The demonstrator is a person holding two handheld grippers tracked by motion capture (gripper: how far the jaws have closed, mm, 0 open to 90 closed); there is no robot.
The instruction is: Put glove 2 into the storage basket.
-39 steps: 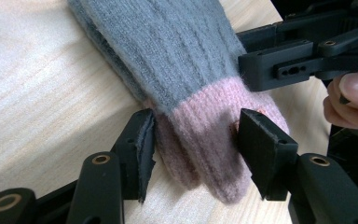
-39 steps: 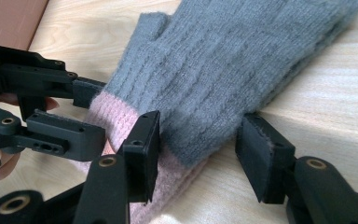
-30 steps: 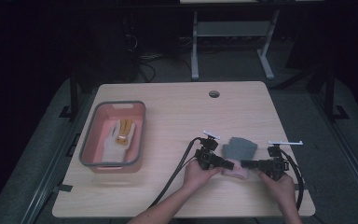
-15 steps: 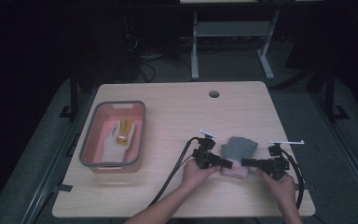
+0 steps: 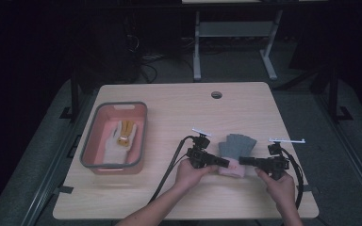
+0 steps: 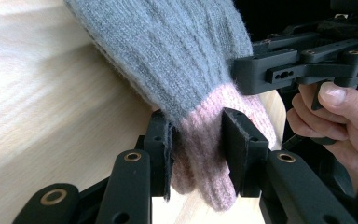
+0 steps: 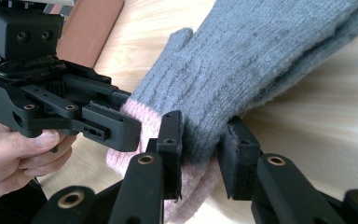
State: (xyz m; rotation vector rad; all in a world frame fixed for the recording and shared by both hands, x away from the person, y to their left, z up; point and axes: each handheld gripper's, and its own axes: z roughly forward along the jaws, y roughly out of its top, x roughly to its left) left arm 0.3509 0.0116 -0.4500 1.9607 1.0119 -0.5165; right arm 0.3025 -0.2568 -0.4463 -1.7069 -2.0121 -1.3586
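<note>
A grey knit glove (image 5: 239,142) with a pink cuff (image 5: 231,169) lies on the table's front right part, fingers pointing away. My left gripper (image 5: 224,162) comes in from the left, and its pads pinch the cuff (image 6: 200,140) between them. My right gripper (image 5: 243,161) comes from the right and clamps the glove (image 7: 261,56) where grey meets pink. Both pairs of jaws have just been closing on the cuff. In the left gripper view the right gripper (image 6: 298,65) stands close behind the glove (image 6: 168,51). The left gripper (image 7: 98,122) shows in the right gripper view.
A pink tray with a grey rim (image 5: 87,147) stands at the table's left and holds a white and yellow glove (image 5: 122,134). A cable hole (image 5: 216,94) lies near the far edge. Cables trail from both grippers toward the front edge.
My left gripper has shifted a little to the left and upward with the cuff in it. The right hand has stayed in place.
</note>
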